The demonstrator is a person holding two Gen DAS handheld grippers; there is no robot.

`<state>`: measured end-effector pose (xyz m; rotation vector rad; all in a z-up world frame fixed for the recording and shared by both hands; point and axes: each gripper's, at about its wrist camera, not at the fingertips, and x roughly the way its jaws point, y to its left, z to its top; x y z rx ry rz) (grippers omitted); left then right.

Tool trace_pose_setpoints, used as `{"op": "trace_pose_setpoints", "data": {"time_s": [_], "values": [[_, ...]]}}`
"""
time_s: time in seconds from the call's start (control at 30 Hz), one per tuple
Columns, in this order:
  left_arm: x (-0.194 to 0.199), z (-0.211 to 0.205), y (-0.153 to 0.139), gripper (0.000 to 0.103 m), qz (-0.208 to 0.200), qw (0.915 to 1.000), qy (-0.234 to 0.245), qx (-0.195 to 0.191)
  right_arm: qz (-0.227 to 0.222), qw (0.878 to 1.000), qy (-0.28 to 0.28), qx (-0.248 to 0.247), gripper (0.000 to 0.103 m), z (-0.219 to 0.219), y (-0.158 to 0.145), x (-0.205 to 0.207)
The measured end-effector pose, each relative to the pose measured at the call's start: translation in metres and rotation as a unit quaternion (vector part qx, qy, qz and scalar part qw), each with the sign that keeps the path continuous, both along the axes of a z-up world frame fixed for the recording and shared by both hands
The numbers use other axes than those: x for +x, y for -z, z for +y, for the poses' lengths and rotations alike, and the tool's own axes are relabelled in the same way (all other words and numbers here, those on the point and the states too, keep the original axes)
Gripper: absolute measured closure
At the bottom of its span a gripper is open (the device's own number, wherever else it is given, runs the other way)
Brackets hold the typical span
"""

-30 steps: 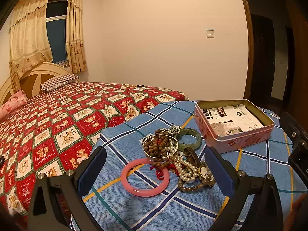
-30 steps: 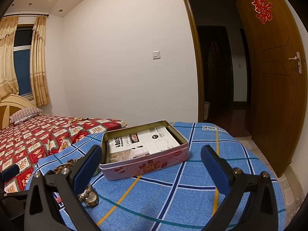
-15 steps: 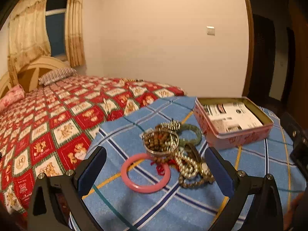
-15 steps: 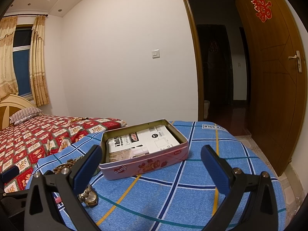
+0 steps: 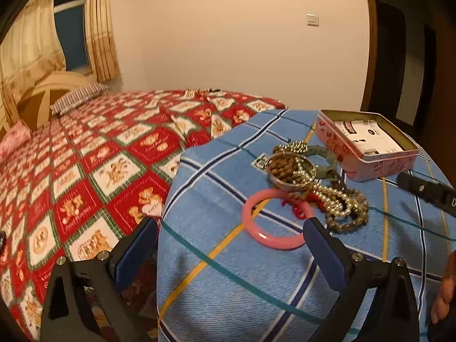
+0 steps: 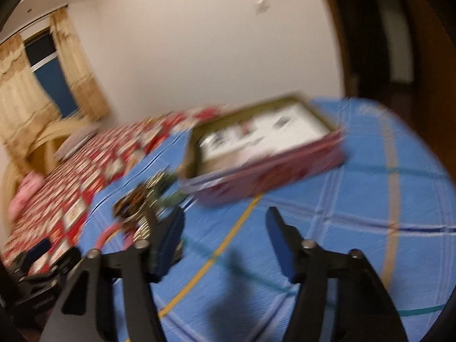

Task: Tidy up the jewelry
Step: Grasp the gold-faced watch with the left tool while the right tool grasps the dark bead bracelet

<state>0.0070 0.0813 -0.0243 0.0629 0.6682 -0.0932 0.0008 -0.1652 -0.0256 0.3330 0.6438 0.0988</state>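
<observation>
1. A smooth pink bangle [image 5: 273, 222] lies flat on the blue checked cloth, nearest of the pile.
2. A silver metal ring holding brown wooden beads [image 5: 290, 171] sits just behind it, tilted on the heap.
3. Pearl and gold bead strands [image 5: 342, 205] lie tangled to its right.
4. A green jade bangle [image 5: 325, 156] lies farther back.
5. An open pink rectangular tin [image 5: 367, 145], paper inside, stands far right.
</observation>
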Motion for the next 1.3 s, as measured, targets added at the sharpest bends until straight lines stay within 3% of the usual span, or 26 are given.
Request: {"op": "trace_pose_setpoints", "data": {"time_s": [0.17, 0.3, 0.37, 0.53, 0.67, 0.93, 1.3], "values": [[0.003, -0.004, 0.003, 0.002, 0.005, 0.9999, 0.009, 0.000, 0.046, 0.995, -0.085, 0.030, 0.047, 0.030, 0.008, 0.024], [0.002, -0.003, 0.002, 0.002, 0.001, 0.9999, 0.011, 0.004, 0.092, 0.990, -0.103, 0.004, 0.070, 0.048, 0.020, 0.043], [0.003, -0.002, 0.002, 0.002, 0.001, 0.9999, 0.011, 0.002, 0.103, 0.987, -0.118, 0.027, 0.076, 0.046, 0.028, 0.043], [0.005, -0.001, 0.004, 0.002, 0.006, 1.0000, 0.007, -0.001, 0.077, 0.987, -0.137, 0.024, 0.090, 0.047, 0.023, 0.035], [0.004, -0.002, 0.003, 0.002, 0.002, 1.0000, 0.007, 0.000, 0.059, 0.990, -0.127, 0.009, 0.091, 0.038, 0.017, 0.022], [0.004, -0.013, -0.001, 0.002, 0.000, 0.9997, 0.023, -0.007, 0.028, 0.995, -0.088, 0.027, 0.091, -0.002, -0.007, -0.002], [-0.004, -0.035, -0.007, 0.002, -0.007, 0.9982, 0.059, -0.009, -0.031, 0.991, -0.089, 0.097, 0.091, -0.024, -0.044, 0.001]]}}
